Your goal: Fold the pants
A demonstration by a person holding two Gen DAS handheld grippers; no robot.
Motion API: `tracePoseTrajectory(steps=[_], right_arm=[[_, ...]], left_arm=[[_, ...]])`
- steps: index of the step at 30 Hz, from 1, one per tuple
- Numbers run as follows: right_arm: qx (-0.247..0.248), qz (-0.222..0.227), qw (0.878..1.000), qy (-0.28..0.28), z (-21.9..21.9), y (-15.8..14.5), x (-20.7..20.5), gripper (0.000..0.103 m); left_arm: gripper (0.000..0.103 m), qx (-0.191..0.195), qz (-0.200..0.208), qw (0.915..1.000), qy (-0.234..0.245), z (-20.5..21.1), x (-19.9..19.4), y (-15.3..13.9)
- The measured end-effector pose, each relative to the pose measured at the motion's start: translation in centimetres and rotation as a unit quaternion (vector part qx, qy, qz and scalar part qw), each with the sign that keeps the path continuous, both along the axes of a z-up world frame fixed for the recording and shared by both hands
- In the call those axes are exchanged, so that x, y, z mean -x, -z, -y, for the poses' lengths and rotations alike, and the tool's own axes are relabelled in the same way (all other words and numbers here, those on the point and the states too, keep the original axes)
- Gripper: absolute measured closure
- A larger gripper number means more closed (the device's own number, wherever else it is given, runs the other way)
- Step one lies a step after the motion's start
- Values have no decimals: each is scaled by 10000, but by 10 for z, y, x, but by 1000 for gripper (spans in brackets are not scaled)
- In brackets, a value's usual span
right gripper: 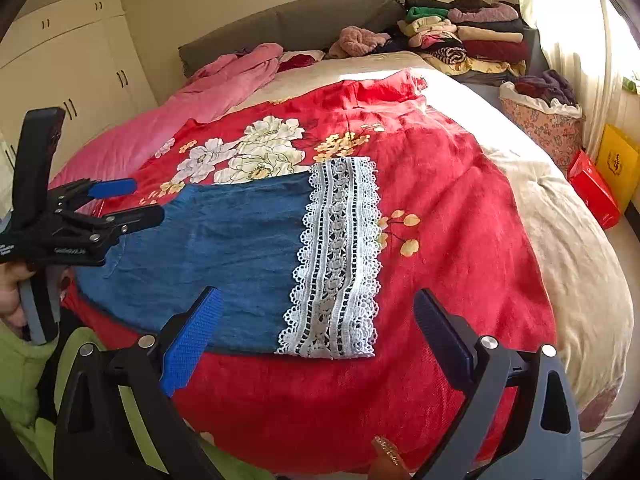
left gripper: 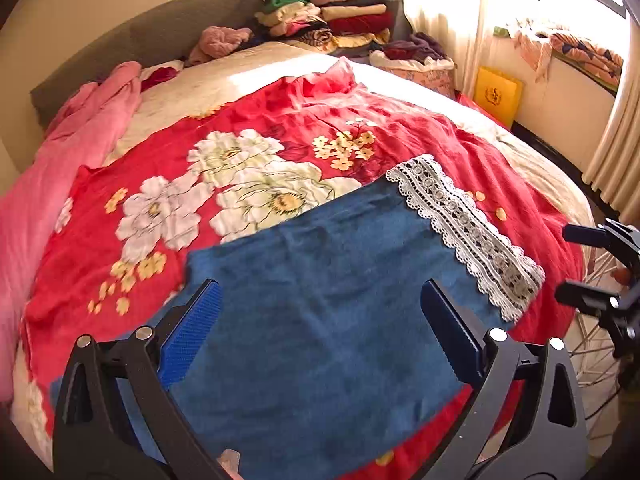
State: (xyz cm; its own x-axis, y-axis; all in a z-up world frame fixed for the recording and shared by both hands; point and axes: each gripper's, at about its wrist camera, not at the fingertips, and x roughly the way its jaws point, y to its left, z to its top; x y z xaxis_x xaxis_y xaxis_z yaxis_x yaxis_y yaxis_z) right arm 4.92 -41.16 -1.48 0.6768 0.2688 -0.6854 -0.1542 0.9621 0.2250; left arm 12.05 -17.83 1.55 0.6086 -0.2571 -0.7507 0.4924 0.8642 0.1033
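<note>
Blue denim pants point(left gripper: 320, 304) with a white lace hem point(left gripper: 464, 232) lie flat on a red flowered bedspread point(left gripper: 248, 120). In the right wrist view the pants point(right gripper: 216, 256) lie crosswise with the lace hem point(right gripper: 340, 256) at their right end. My left gripper point(left gripper: 320, 320) is open and empty, hovering over the pants; it also shows in the right wrist view point(right gripper: 132, 200) at the left. My right gripper point(right gripper: 316, 340) is open and empty, just in front of the lace end; it shows at the right edge of the left wrist view point(left gripper: 576, 264).
The bed holds a pink quilt point(left gripper: 60, 168) on the left, and stacked folded clothes point(left gripper: 332, 12) by the grey headboard point(left gripper: 160, 32). A laundry basket point(right gripper: 544, 120), a red box point(right gripper: 592, 192) and a yellow bag point(right gripper: 618, 164) stand beside the bed. White wardrobes point(right gripper: 72, 64) are at left.
</note>
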Motion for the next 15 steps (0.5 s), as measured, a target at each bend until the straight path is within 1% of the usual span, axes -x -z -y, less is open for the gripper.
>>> tracePoseTrajectory(steps=[4, 7, 10, 12, 14, 15], right_arm=[[-105, -98, 9999, -38, -2, 9, -7, 7], [-200, -229, 9995, -97, -5, 18, -15, 7], [-277, -332, 9990, -100, -8, 26, -21, 7], [-295, -416, 9987, -51, -8, 32, -25, 7], [-370, -488, 9981, -28, -8, 38, -30, 7], [-453, -549, 9975, -13, -8, 42, -33, 7]], left_arm=[[10, -206, -71, 9995, 208, 23, -31, 12], [10, -249, -126, 9985, 477, 44, -47, 22], [10, -205, -238, 9970, 701, 60, -62, 32], [10, -182, -435, 9961, 740, 68, -77, 41], [10, -55, -651, 9952, 730, 71, -93, 50], [10, 70, -746, 9945, 726, 71, -100, 53]])
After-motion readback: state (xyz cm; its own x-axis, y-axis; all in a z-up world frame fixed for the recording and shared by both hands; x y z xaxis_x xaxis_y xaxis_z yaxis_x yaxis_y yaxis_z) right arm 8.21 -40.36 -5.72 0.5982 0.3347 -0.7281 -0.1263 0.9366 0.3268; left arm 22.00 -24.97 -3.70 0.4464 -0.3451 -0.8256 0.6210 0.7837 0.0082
